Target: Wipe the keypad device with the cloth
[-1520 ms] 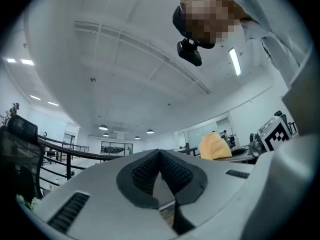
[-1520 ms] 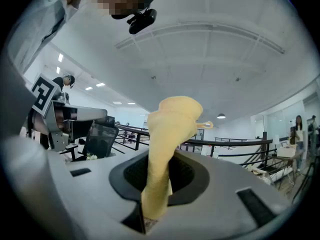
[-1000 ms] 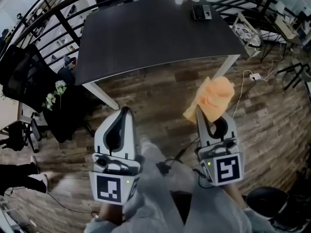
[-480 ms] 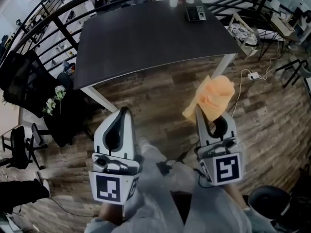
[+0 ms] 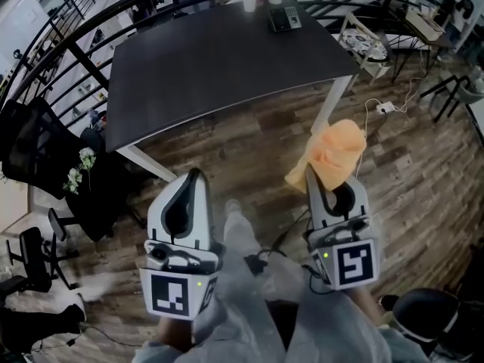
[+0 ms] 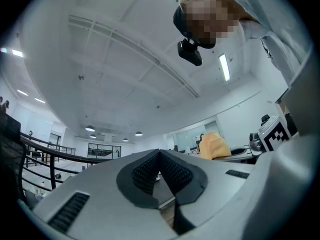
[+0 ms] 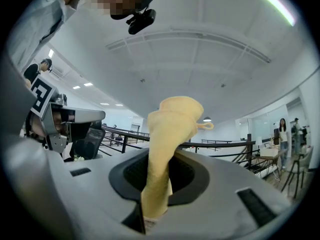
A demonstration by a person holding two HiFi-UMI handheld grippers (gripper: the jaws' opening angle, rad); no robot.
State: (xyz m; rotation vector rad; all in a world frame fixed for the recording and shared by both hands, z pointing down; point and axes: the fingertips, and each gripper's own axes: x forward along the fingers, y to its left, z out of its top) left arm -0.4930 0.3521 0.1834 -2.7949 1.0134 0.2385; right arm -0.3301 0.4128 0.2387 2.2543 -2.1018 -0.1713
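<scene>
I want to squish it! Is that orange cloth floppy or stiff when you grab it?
Probably floppy: the orange cloth bunches into soft folds where the right gripper is shut on it. Likely light too, since the pinched bunch stands up without sagging. Pushed, it would probably crumple.

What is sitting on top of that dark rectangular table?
A small dark keypad device and two white bottles beside it, at the far edge. The rest of the tabletop looks bare; the bottles' tops are cut off from view.

**Three cameras, all short of the table**

The head view looks steeply down, with the dark table [image 5: 227, 59] well ahead. Both gripper views sit close behind their jaws, tilted up at the ceiling [image 6: 125, 59]. All three share the orange cloth [image 5: 333, 153].
</scene>
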